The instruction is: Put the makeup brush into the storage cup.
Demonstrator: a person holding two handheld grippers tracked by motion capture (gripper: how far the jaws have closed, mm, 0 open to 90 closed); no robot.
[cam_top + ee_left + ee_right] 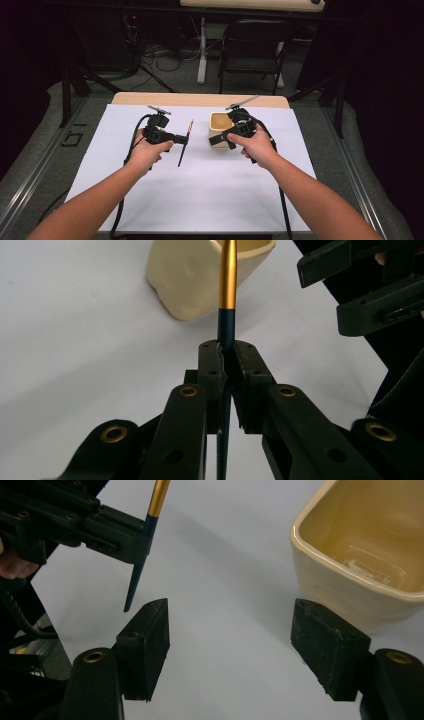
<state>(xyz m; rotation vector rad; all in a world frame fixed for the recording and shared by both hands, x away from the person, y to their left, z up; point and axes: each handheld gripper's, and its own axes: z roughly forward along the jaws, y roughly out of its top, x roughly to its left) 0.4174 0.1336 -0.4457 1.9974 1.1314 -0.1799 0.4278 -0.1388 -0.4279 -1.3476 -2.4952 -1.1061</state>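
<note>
On the bench [200, 200], the cup [218, 126] stands right of the stick [185, 143], apart from it. The left gripper [184, 140] clamps the stick; the right gripper [220, 140] sits just before the cup.

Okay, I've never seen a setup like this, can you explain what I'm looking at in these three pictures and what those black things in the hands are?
A person sits at a table covered in white and holds a hand tool in each hand; each tool ends in two black fingers that pinch. The wide picture comes from a camera above the person; the other two come from small cameras riding on each tool.

The left gripper is shut on a thin stick, dark blue at one end and gold at the other. The right gripper is open with nothing between its fingers, close to a cream square cup that stands on the table.
</note>
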